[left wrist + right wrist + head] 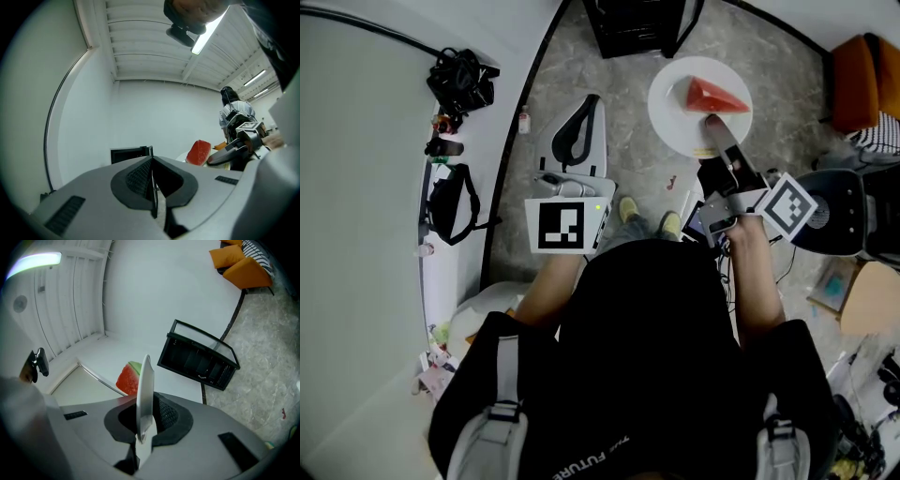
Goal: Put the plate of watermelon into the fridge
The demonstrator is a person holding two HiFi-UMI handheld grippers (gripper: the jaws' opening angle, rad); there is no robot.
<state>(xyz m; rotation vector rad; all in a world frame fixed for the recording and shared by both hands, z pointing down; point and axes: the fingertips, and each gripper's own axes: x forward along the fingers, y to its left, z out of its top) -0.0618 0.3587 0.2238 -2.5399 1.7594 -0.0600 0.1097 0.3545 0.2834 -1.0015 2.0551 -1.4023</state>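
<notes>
Plate (673, 117): one, round, white and smooth with a thin rim. It is held out in the air above the floor, and from the right gripper view (145, 390) it shows edge-on as a pale blade.
Watermelon (717, 96): one wedge on the plate, with wet red flesh and a triangular cut. A strip of green rind shows in the right gripper view (126, 379).
Right gripper (714, 127): grey plastic body with black ribbed pads. Its jaws are pinched nearly together on the plate's near rim and bear the plate's weight.
Left gripper (586, 108): same grey shell and black textured pads. Its jaws (153, 187) are pressed together with nothing between them. It is level beside the plate, apart from it.
Marker cubes: two, one per gripper (562, 225) (789, 208), white with black square patterns.
Black cabinet (199, 359): one, box-shaped with a dark open interior and a thin-framed door. It stands on the floor against the white wall, ahead of the plate (642, 23).
Floor (628, 150): grey stone with marbled veining.
Shoes: two, yellow-green (628, 208) (671, 223), below the grippers.
Orange cushions (239, 261): soft and blocky, with a striped cloth just beside them.
</notes>
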